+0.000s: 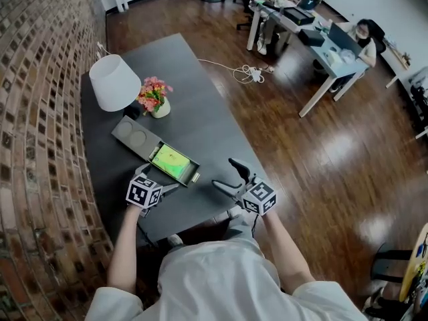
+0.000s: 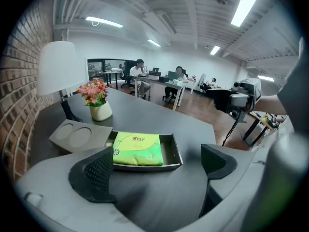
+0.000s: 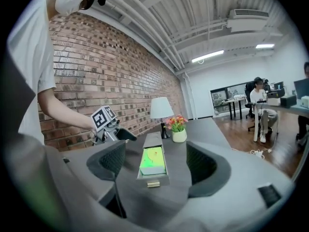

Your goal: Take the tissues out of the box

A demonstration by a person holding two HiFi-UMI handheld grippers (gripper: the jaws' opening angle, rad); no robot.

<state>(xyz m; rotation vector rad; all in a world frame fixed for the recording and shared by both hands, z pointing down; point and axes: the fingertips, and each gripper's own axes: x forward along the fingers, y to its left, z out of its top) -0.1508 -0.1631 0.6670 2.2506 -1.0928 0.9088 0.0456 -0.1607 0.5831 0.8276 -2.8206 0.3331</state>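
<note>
Hovering at the near edge of the dark table [image 1: 200,105], both tools are lined up on the target. The left gripper [image 2: 158,167] has its fingers spread wide with nothing between them, only bare tabletop. The right gripper [image 3: 157,164] is the same, jaws well apart and gripping nothing. The box shows between them, but farther off and untouched.

And there's the prize: a green tissue pack [image 1: 169,160], lying flat in the pulled-out drawer tray [image 2: 175,151] of a grey box [image 1: 136,136]. The tray's gold pull tab [image 3: 153,183] points at the right gripper. Nothing is out of the box yet.

How will it handle? By the look of it, light and squashy, a soft pack in glossy film, so probably a bit slippery and easy to dent, though hardly breakable. It sits low between the tray's walls, snug along its long sides. The left gripper view shows a bare strip of tray floor at one short end. That end looks like the best place to get a finger in. Pinch the pack across its thickness there, or come from above and take it across its narrow width. The tray itself may slide, so bracing the box with the other gripper seems wise.

Now the count:
- one tissue pack
- one box with one tray
- two grippers
- one white-shaded lamp [image 1: 114,81]
- one small vase of flowers [image 1: 156,97] beside the lamp
</note>
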